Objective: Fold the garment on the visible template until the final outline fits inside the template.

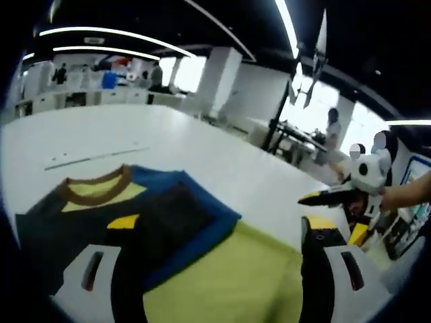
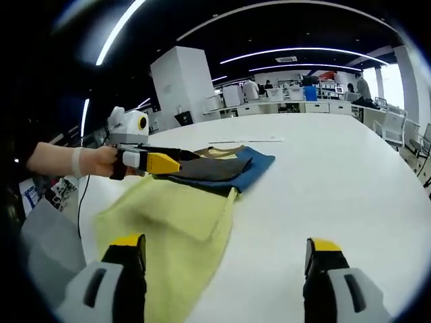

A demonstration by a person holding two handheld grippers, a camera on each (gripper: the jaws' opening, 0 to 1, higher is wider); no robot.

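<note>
A T-shirt lies flat on the white table point(image 1: 101, 131). It has a yellow-green body point(image 1: 222, 276), a brown collar point(image 1: 94, 188), a blue sleeve point(image 1: 202, 229) and a dark panel point(image 1: 168, 215). My left gripper point(image 1: 219, 225) hangs open just above the shirt, jaws wide apart across the sleeve and body. My right gripper point(image 1: 330, 196) comes in from the right, held by a hand. In the right gripper view my right gripper point(image 2: 222, 245) is open over the shirt's yellow-green body point(image 2: 175, 215) and bare table point(image 2: 323, 182). The left gripper point(image 2: 168, 161) hovers at the blue sleeve point(image 2: 252, 167).
A thin straight line point(image 1: 94, 158) is marked on the table beyond the collar, the same line point(image 2: 246, 140) showing far off in the right gripper view. Desks, chairs point(image 2: 394, 131) and people stand in the room behind. The table's edge point(image 2: 84, 195) runs close to the shirt.
</note>
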